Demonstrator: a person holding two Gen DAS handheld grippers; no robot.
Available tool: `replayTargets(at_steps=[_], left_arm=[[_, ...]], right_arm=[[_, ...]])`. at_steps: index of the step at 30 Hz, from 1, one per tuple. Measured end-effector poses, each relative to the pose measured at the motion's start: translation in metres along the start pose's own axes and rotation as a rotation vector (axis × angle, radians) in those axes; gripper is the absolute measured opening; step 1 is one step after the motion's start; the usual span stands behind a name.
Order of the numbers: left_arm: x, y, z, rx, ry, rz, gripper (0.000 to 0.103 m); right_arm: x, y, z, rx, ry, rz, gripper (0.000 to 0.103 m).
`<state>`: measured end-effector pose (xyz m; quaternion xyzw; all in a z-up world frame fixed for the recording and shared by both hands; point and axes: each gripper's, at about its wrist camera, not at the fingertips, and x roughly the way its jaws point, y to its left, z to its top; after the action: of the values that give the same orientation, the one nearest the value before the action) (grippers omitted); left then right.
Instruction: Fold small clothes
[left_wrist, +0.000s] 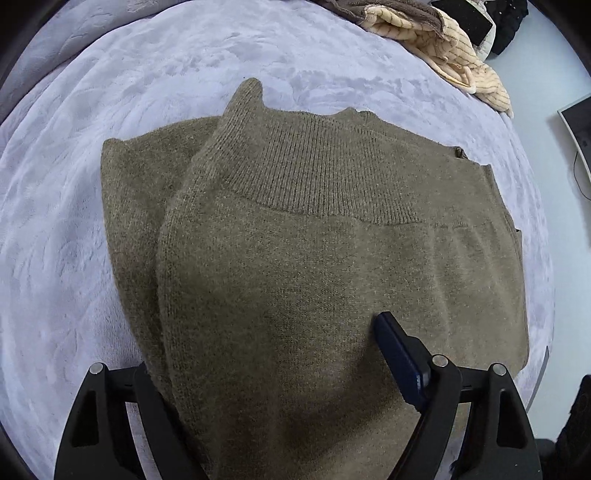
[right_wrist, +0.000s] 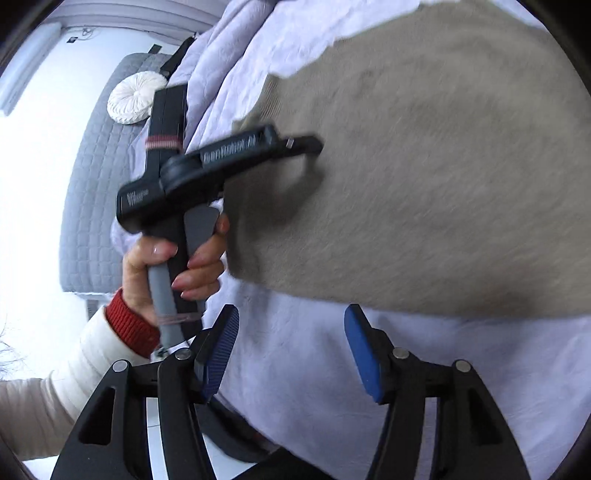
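Note:
An olive-brown knit sweater (left_wrist: 295, 240) lies folded on the lavender blanket (left_wrist: 66, 192), its ribbed band turned up on top. My left gripper (left_wrist: 266, 350) straddles the near part of it with the jaws wide apart. The right blue pad (left_wrist: 400, 358) rests on the knit, and the left pad is hidden under the cloth. From the right wrist view, the left gripper (right_wrist: 304, 144) reaches onto the sweater's (right_wrist: 424, 166) left edge, held by a hand (right_wrist: 173, 262) in a red cuff. My right gripper (right_wrist: 291, 350) hangs open over bare blanket (right_wrist: 295, 387), just short of the sweater, with nothing between its pads.
A cream striped garment (left_wrist: 443, 48) and dark clothes (left_wrist: 511, 22) lie at the blanket's far right. A white floor (left_wrist: 535, 92) lies beyond that edge. In the right wrist view a round white cushion (right_wrist: 133, 98) sits on a grey quilted cover (right_wrist: 92, 184) at the left.

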<state>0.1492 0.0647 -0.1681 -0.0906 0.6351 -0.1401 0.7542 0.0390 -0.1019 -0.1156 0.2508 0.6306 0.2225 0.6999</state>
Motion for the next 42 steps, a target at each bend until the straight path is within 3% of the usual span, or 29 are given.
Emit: replayTargets(at_steps=[4, 6, 8, 10, 11, 18, 21, 22, 24, 28, 32, 42], left_arm=[[0.000, -0.005, -0.001, 0.002, -0.009, 0.045, 0.086], [0.000, -0.007, -0.001, 0.002, -0.016, 0.063, 0.086], [-0.002, -0.009, -0.002, 0.002, -0.032, 0.085, 0.086], [-0.003, -0.010, -0.003, 0.003, -0.042, 0.101, 0.085], [-0.004, -0.011, -0.003, 0.007, -0.047, 0.108, 0.079], [-0.004, -0.019, 0.000, 0.001, -0.043, 0.124, 0.070], [-0.011, -0.021, 0.002, 0.002, -0.061, 0.118, 0.042], [-0.014, -0.022, 0.003, 0.013, -0.065, 0.125, 0.029], [-0.022, -0.022, 0.005, 0.016, -0.070, 0.111, 0.018], [-0.045, -0.024, 0.010, -0.027, -0.096, 0.021, 0.017], [-0.068, -0.049, 0.015, -0.041, -0.138, -0.100, 0.016], [-0.075, -0.188, 0.051, 0.125, -0.187, -0.266, 0.016]], right_arm=[[-0.017, -0.015, 0.010, -0.004, -0.057, -0.138, 0.064], [-0.021, -0.024, 0.012, 0.019, -0.073, -0.175, 0.058], [-0.027, -0.034, 0.013, 0.039, -0.094, -0.187, 0.029], [-0.031, -0.044, 0.015, 0.038, -0.108, -0.211, 0.014], [-0.033, -0.047, 0.016, 0.039, -0.115, -0.215, 0.013], [-0.033, -0.083, 0.015, 0.094, -0.109, -0.236, 0.010], [-0.028, -0.096, 0.010, 0.129, -0.117, -0.193, 0.010], [-0.027, -0.098, 0.010, 0.130, -0.121, -0.188, 0.010], [-0.024, -0.100, 0.011, 0.130, -0.126, -0.179, 0.010], [-0.023, -0.109, 0.010, 0.140, -0.132, -0.141, 0.010], [-0.027, -0.120, 0.006, 0.164, -0.141, -0.081, 0.010], [-0.064, -0.140, -0.006, 0.213, -0.200, 0.011, 0.012]])
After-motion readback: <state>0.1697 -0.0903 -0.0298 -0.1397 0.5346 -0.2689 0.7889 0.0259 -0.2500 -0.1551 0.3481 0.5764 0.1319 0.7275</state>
